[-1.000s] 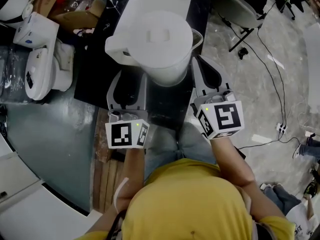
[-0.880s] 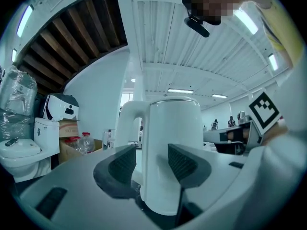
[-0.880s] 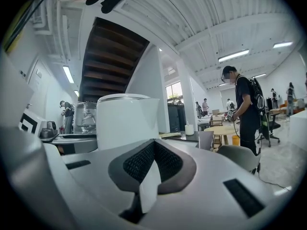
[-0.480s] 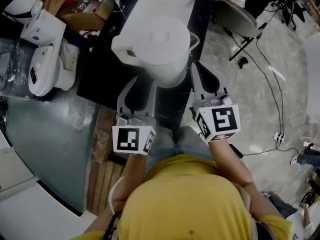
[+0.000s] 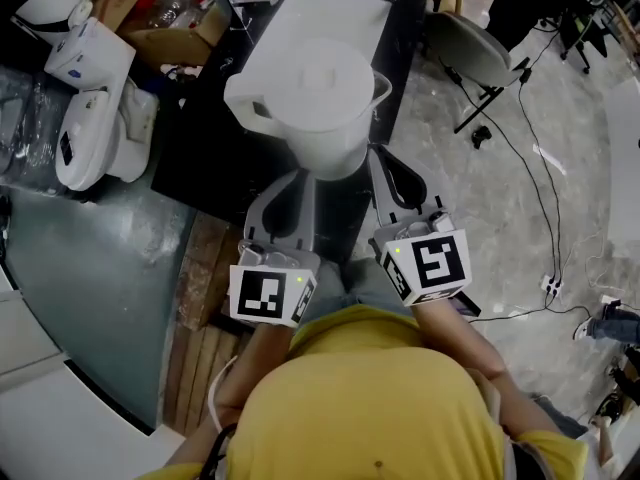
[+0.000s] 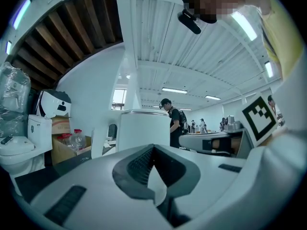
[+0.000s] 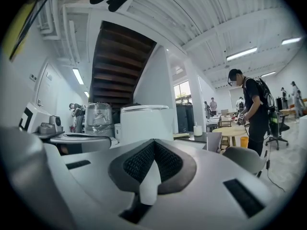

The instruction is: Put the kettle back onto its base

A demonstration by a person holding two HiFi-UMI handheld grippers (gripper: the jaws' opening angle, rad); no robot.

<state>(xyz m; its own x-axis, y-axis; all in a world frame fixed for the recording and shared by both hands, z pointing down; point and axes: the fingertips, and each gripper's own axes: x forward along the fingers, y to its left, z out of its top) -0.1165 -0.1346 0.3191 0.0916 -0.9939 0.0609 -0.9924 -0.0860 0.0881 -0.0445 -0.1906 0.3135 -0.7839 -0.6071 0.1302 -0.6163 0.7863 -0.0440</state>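
Far left in the head view, I see white machines and a cardboard box crowded at the upper left edge of the black table. Moving toward the middle, the kettle stands upright on that table with its lid on, in the upper centre of the frame, with a flat white board just behind it. I cannot tell from above what is under the kettle.

Below it, my left gripper points up the frame toward the kettle's lower left edge. In the left gripper view the kettle rises just beyond the tips, and the left gripper is clenched, its pads meeting with nothing between them.

Right of that, my right gripper points at the kettle's lower right edge. In the right gripper view it is clenched too, pads together and empty, with the kettle ahead and slightly left. Whether either tip touches the kettle I cannot tell.

Farther right, a grey chair stands on the pale floor, with cables trailing toward the lower right.
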